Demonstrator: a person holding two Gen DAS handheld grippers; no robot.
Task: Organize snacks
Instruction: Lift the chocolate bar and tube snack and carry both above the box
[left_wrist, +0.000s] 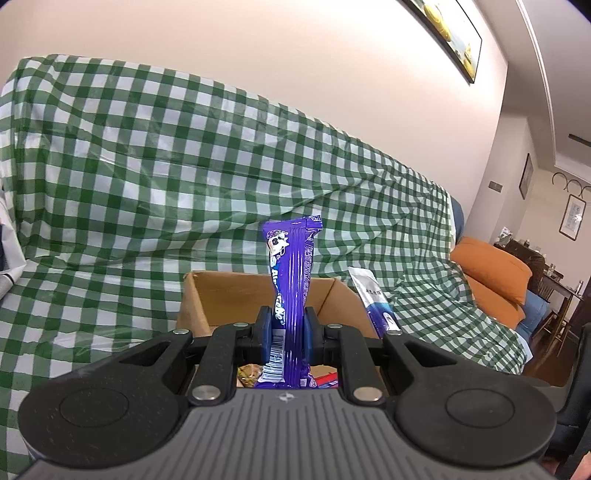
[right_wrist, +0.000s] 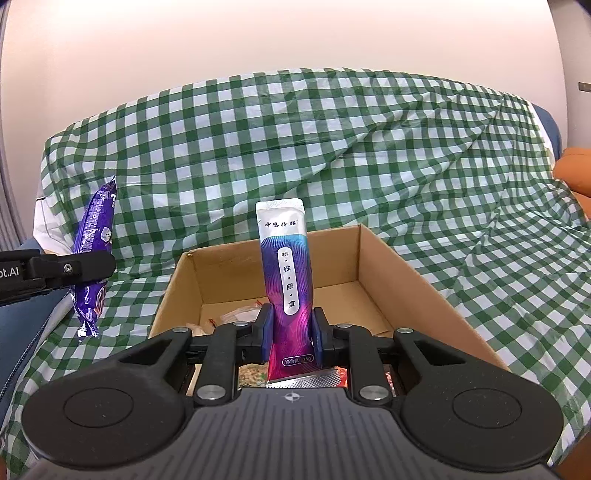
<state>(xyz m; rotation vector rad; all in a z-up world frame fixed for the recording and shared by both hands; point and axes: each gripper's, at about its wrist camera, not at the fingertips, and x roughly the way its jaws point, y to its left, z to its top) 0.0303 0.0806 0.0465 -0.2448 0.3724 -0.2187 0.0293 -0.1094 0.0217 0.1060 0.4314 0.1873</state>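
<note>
Purple snack packet barcode in left view, box floor right

I see a glossy, creased purple foil wrapper and a smooth sachet with a silvery metallic top and ribbed seal. The cardboard box is matt brown paperboard. The checked cloth looks thin, wrinkled, slightly sheeny. Gripper bodies appear as matt black textured plastic with bright metal pins.

Green-and-white checked cloth drapes sofa, creased. Orange cushion at 3 o'clock. Framed picture on wall, 1 o'clock. Dining chair far right.
</note>
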